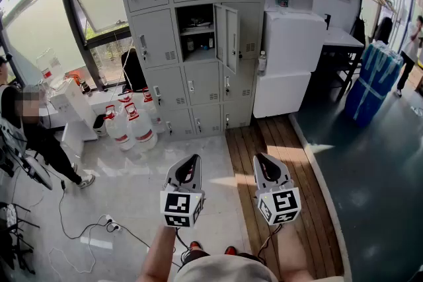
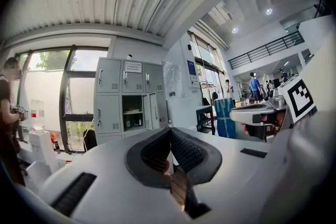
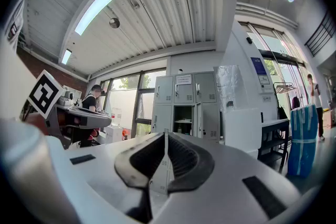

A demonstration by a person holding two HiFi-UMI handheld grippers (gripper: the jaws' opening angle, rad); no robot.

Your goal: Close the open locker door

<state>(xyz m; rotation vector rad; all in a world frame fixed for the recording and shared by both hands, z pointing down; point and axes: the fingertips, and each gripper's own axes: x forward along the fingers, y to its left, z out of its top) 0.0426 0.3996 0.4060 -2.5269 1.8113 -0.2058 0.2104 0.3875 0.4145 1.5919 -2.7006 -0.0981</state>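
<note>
A grey bank of lockers (image 1: 192,36) stands across the room against the back wall. One middle compartment (image 1: 195,33) is open, with small items on its shelf. Its door (image 1: 227,36) is swung out to the right. My left gripper (image 1: 193,158) and right gripper (image 1: 260,157) hang side by side low in the head view, well short of the lockers, both shut with nothing between the pads. In the left gripper view the shut jaws (image 2: 169,131) point below the open compartment (image 2: 131,111). In the right gripper view the shut jaws (image 3: 165,135) sit under the open door (image 3: 197,121).
Large water bottles (image 1: 132,125) stand on the floor left of the lockers. A white cabinet (image 1: 289,59) adjoins the lockers' right side, then a dark table (image 1: 340,39) and a blue wrapped bundle (image 1: 372,79). A person (image 1: 26,129) is at the far left. A cable and power strip (image 1: 109,224) lie on the floor.
</note>
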